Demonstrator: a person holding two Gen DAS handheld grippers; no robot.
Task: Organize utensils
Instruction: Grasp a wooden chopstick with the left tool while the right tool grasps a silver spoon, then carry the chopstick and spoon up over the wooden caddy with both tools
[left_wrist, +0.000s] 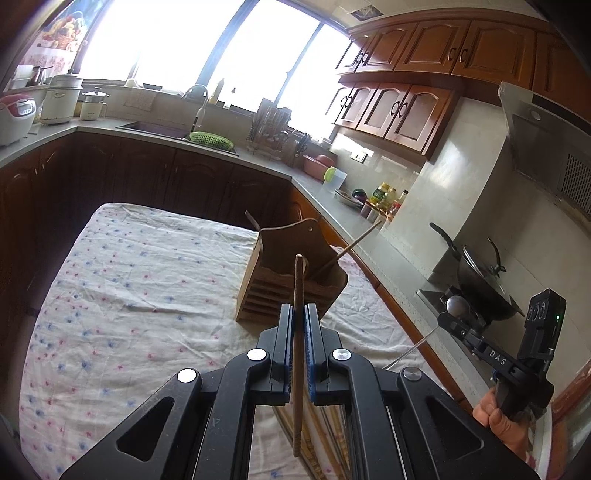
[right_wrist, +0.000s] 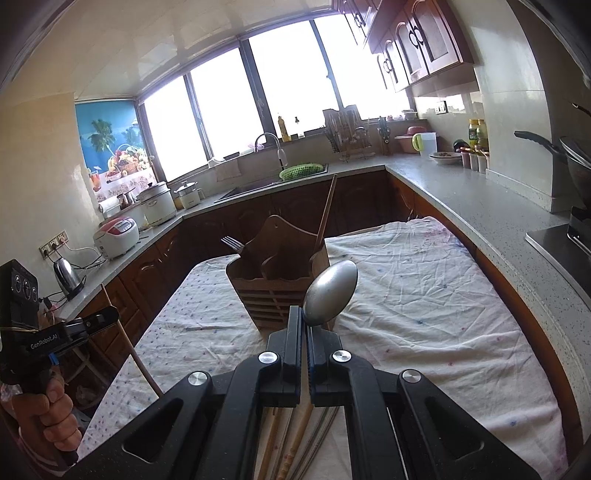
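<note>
A wooden utensil holder (left_wrist: 288, 280) stands on the floral cloth (left_wrist: 129, 295); it also shows in the right wrist view (right_wrist: 273, 280), holding a fork (right_wrist: 232, 242) and a chopstick (right_wrist: 325, 206). My left gripper (left_wrist: 297, 314) is shut on a brown wooden chopstick (left_wrist: 298, 332), held upright just in front of the holder. My right gripper (right_wrist: 305, 325) is shut on a metal spoon (right_wrist: 330, 291), bowl up, near the holder. The right gripper also shows in the left wrist view (left_wrist: 454, 317), the left gripper in the right wrist view (right_wrist: 99, 319).
More chopsticks and utensils (right_wrist: 295, 439) lie on the cloth under the grippers. A grey counter (right_wrist: 480, 206) wraps around with a sink (right_wrist: 266, 184), green basket (right_wrist: 303, 170), rice cookers (right_wrist: 116, 236), kettle (right_wrist: 66, 275) and a wok (left_wrist: 480, 277) on the stove.
</note>
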